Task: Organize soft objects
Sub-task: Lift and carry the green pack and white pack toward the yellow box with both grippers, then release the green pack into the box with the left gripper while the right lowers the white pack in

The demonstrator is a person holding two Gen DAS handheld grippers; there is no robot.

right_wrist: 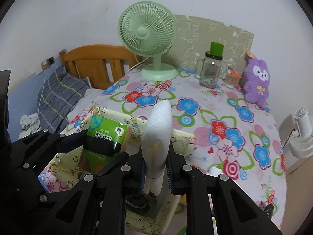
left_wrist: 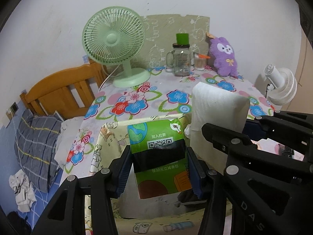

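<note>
Left tool (left_wrist: 159,168) pinches a green tissue pack (left_wrist: 156,148), glossy soft plastic w/ QR code and a black band across the middle, blue ribbed pads pressing both sides; pack held upright over the open fabric bin (left_wrist: 109,135). Right tool (right_wrist: 155,166) clamps a white tissue pack (right_wrist: 158,125), quilted paper-like texture, flat slab seen edge-on from its own cam, squeezed narrow at the pads and bulging rounded at the top; also above the bin. In the left view the white pack (left_wrist: 217,105) sits just right of the green one, close but can't tell if touching. Bin is pale yellow cloth w/ cartoon print, floppy walls, at the near edge of the counter (right_wrist: 244,117), which wears a floral cloth in blue, red, pink, green. Far back: mint-green desk fan (left_wrist: 114,47) w/ round grille, clear glass mug jar (left_wrist: 181,58) w/ green cap on top, fuzzy purple plush bunny (left_wrist: 225,56) leaning at the wall. White clip fan (left_wrist: 281,86) off the counter's right edge. Wooden bed headboard (left_wrist: 64,92) and plaid grey pillow (left_wrist: 37,137) at left.
</note>
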